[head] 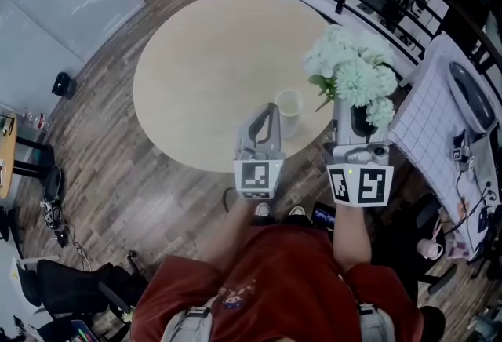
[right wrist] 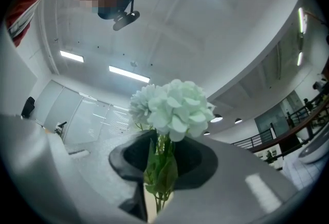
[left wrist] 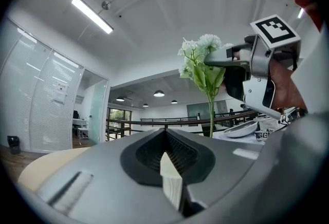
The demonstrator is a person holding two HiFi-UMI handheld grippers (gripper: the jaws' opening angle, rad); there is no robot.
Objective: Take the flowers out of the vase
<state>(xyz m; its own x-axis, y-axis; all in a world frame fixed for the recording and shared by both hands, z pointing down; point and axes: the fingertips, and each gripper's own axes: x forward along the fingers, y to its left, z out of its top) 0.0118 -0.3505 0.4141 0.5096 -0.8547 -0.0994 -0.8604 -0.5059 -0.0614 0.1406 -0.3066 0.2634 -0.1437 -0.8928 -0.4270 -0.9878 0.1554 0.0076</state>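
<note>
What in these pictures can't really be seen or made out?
- Inside of the vase: head view, too small to show any contents.
- Stem ends of the flowers: right gripper view, lost between the jaws near the bottom edge; head view, hidden behind the right gripper.
- Things on the gridded surface: head view, small and cut by the edge.

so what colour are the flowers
The flowers are pale mint-white, with green stems and leaves. They show best in the right gripper view.
</note>
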